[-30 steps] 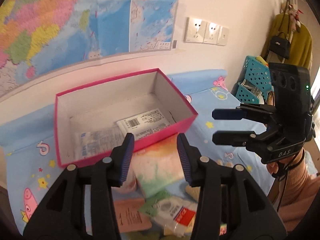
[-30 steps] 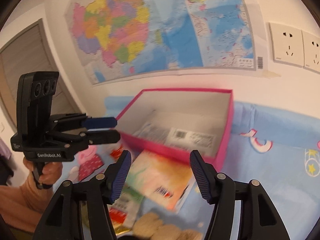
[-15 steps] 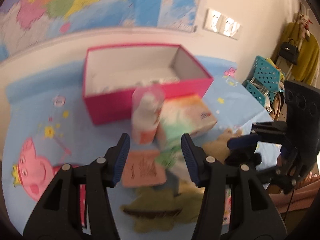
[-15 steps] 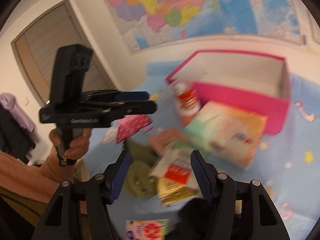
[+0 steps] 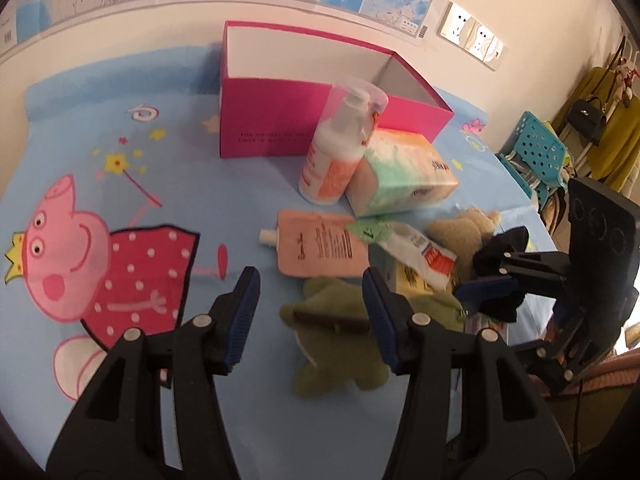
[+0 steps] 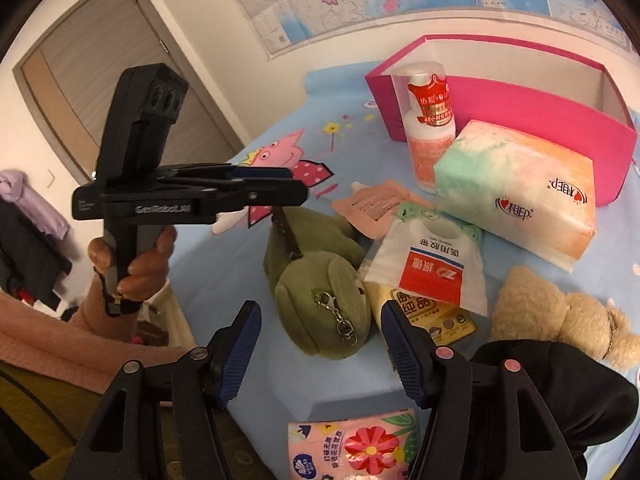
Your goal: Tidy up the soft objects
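Observation:
A green plush [image 5: 336,344] lies on the blue cartoon sheet, just ahead of my left gripper [image 5: 312,314]. That gripper is open and its pads stand clear of the plush. My right gripper [image 6: 320,342] is also open, just short of the same green plush [image 6: 320,292]. A beige teddy plush [image 6: 560,308] lies to the right and a black cloth [image 6: 560,392] sits by the right finger. The open pink box [image 5: 320,136] stands at the back. In the left wrist view the right gripper [image 5: 472,276] hovers over the black cloth [image 5: 500,248].
In front of the box stand a pump bottle [image 5: 336,152] and a pastel tissue pack [image 5: 400,176]. A pink pouch [image 5: 320,248], a white cotton-swab bag [image 6: 428,264] and a yellow packet [image 6: 428,316] lie mid-pile. A floral tissue pack [image 6: 352,444] is nearest. Blue baskets [image 5: 536,152] stand right.
Both grippers have drawn back from the pink box and tilted down, so the pile of items now fills both views. The left jaws stand slightly wider.

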`<action>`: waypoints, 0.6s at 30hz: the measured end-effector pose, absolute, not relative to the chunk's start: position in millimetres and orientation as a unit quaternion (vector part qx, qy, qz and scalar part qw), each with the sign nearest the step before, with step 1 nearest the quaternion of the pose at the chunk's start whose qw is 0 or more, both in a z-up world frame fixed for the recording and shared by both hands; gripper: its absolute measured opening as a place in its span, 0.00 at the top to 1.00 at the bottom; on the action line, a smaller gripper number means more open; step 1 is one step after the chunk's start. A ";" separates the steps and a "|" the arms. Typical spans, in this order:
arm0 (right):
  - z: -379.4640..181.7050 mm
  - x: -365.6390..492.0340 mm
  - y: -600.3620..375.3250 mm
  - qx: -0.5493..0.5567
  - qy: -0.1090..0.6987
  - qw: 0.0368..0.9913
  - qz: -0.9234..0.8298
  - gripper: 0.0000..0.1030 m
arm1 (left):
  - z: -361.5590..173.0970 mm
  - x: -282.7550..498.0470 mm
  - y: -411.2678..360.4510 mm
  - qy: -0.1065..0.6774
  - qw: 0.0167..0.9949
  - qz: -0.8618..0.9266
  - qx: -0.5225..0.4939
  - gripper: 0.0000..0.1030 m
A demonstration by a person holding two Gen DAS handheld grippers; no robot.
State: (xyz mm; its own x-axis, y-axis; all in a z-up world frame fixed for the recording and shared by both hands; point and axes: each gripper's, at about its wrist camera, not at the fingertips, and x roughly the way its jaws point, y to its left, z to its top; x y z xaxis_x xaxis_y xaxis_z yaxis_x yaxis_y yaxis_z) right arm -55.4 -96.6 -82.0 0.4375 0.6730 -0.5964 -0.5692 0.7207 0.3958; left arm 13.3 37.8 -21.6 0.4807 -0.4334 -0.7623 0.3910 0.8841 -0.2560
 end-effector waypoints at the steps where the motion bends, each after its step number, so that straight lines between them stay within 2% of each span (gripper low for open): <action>1: -83.0 -55.2 -95.6 0.068 0.382 0.845 0.367 0.38 | -22.7 12.7 38.5 0.451 0.858 -0.243 -0.024 0.46; 5: -87.4 -54.2 -90.5 0.064 0.384 0.849 0.356 0.40 | -27.9 9.0 36.3 0.460 0.851 -0.253 -0.022 0.46; 8: -90.3 -51.4 -87.2 0.064 0.386 0.851 0.351 0.48 | -31.5 6.6 35.6 0.463 0.844 -0.268 -0.031 0.46; 12: -93.1 -48.6 -85.9 0.070 0.379 0.851 0.356 0.53 | -35.5 3.3 31.8 0.469 0.837 -0.279 -0.028 0.39; 18: -91.0 -51.2 -86.3 0.071 0.374 0.853 0.357 0.54 | -33.4 -0.7 29.8 0.466 0.838 -0.282 -0.026 0.39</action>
